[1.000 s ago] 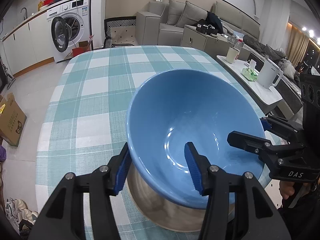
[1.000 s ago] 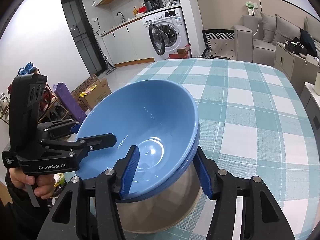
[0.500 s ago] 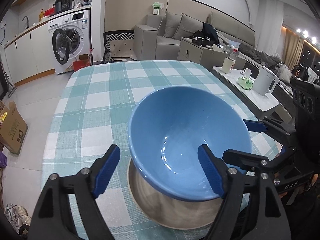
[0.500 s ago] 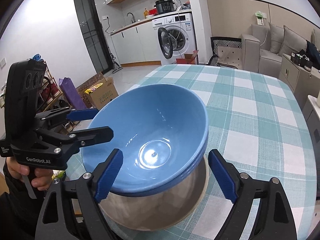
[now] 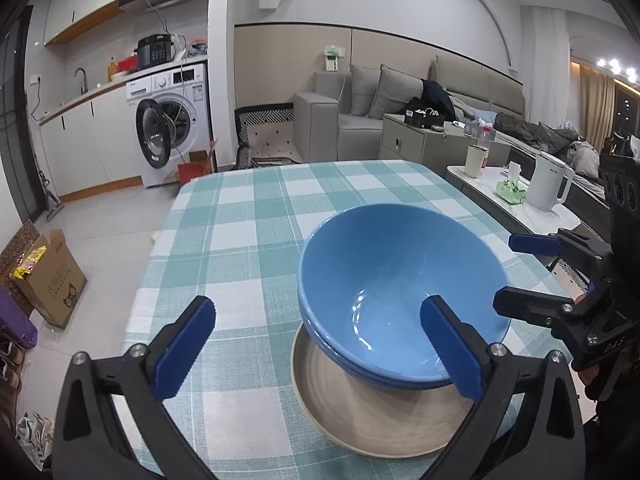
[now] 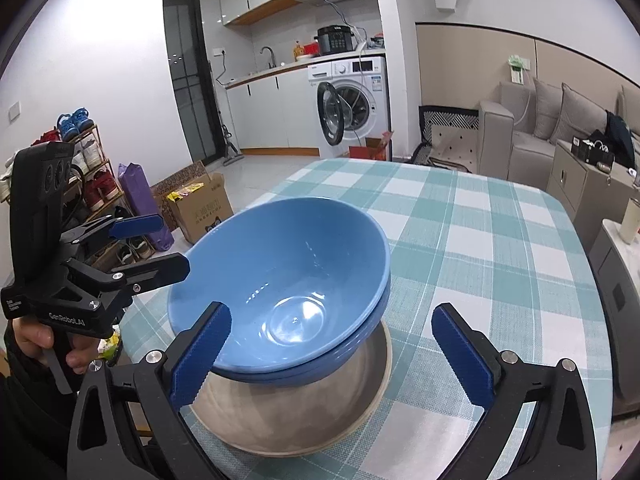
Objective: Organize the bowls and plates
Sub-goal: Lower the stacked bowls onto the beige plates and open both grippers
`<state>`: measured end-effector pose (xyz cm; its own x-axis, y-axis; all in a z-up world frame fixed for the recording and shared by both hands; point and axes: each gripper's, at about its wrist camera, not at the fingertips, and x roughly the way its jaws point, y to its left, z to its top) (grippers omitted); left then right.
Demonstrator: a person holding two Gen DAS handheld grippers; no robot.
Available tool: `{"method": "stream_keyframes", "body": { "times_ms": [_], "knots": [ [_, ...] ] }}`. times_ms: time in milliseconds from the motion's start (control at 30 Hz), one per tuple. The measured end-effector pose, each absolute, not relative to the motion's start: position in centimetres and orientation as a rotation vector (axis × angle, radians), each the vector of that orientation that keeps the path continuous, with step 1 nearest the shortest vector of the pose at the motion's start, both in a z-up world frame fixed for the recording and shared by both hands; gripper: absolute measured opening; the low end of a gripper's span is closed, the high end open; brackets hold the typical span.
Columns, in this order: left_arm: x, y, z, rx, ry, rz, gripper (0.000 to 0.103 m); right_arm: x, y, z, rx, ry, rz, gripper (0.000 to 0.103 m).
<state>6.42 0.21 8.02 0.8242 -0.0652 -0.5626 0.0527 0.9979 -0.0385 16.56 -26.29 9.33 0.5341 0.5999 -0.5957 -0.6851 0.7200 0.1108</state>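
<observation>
Blue bowls (image 5: 400,276) stacked one inside the other on the tan plate (image 5: 360,412), near the bench (image 5: 248,216) edge, to save room; left hand-held gripper (image 5: 320,344) and right hand-held gripper (image 6: 332,352) just opened wide, holding nothing

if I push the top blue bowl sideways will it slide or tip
The top blue bowl looks glazed and glossy, so it would probably slide. It sits tilted in the lower blue bowl on the beige plate, so it could rock. Likely breakable.
</observation>
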Motion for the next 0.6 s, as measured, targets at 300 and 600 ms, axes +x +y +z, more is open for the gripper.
{"method": "stream_keyframes", "body": {
  "times_ms": [300,600],
  "knots": [
    [4.3,0.1,7.4,-0.031,0.510,-0.021,0.103,14.2,-28.3,9.0,-0.114,0.572,0.791,0.102],
    [2.4,0.0,6.5,-0.061,0.448,-0.024,0.103,11.8,-29.9,8.2,-0.077,0.506,0.811,0.102]
  ]
}}
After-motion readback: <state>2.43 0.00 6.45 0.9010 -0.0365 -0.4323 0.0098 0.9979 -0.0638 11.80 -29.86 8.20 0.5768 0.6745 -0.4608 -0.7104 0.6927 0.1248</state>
